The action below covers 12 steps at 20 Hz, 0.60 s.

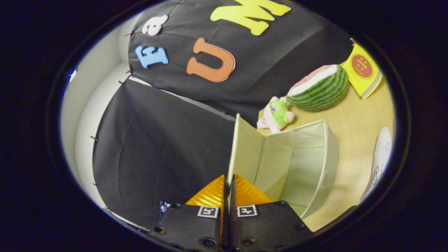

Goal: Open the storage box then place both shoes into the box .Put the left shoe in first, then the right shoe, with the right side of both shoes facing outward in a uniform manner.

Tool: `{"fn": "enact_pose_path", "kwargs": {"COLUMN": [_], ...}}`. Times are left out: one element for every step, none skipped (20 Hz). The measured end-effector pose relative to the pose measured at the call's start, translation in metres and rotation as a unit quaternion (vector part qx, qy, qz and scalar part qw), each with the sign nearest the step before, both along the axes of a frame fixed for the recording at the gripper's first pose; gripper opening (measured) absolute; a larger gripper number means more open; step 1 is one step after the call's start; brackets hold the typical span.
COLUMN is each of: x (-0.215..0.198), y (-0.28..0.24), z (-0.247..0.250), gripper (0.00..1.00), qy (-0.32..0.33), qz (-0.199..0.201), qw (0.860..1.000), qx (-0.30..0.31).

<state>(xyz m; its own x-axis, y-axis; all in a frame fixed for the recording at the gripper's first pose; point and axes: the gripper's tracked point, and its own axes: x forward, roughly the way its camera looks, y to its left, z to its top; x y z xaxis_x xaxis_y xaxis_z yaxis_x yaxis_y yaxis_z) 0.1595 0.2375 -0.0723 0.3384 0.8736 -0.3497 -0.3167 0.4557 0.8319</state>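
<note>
- Two orange ribbed fingers [241,192] of the gripper [229,189] are pressed together on the thin edge of the storage box's lid [245,150], which stands raised as an upright cream flap between them and just ahead of them.
- The storage box [315,154] is a cream fabric cube, open, its hollow inside showing beside the lifted lid; nothing can be seen lying in the part of it that is visible.
- The box stands on a light wooden table [353,122].
- One white shoe [381,154] lies on the table on the far side of the box from the fingers, apart from the box wall; laces and a bit of coloured trim show on it, but which shoe of the pair it is cannot be told.
- A small plush toy [276,115], pink with a green top, sits just behind the box, touching or nearly touching its rear edge.
- A toy half watermelon [320,87] lies beyond the plush toy.
- A yellow book [362,71] with a red round mark leans next to the watermelon.
</note>
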Motion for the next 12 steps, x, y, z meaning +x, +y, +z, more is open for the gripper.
{"fn": "enact_pose_path", "kwargs": {"x": [-0.003, -0.006, -0.009, -0.015, -0.021, -0.029, -0.039, -0.049, -0.059, -0.068, -0.078, -0.079], "y": [0.008, 0.018, 0.029, 0.038, 0.051, 0.067, 0.081, 0.097, 0.11, 0.124, 0.132, 0.137], "z": [0.005, 0.009, 0.015, 0.016, 0.015, 0.016, 0.012, 0.007, 0.0, -0.002, -0.002, -0.004], "gripper": [0.07, 0.08, 0.09, 0.1, 0.15, 0.19, 0.24, 0.35, 0.46, 0.57, 0.68, 0.79], "qy": [-0.011, -0.021, -0.033, -0.044, -0.048, -0.053, -0.052, -0.045, -0.041, -0.046, -0.056, -0.066], "qz": [0.0, 0.004, 0.008, 0.013, 0.021, 0.03, 0.046, 0.059, 0.07, 0.083, 0.092, 0.093], "qw": [1.0, 1.0, 0.999, 0.999, 0.999, 0.998, 0.998, 0.997, 0.997, 0.995, 0.994, 0.993], "qx": [-0.001, -0.001, 0.004, 0.003, 0.002, 0.003, 0.002, -0.001, -0.007, -0.011, -0.019, -0.03]}}
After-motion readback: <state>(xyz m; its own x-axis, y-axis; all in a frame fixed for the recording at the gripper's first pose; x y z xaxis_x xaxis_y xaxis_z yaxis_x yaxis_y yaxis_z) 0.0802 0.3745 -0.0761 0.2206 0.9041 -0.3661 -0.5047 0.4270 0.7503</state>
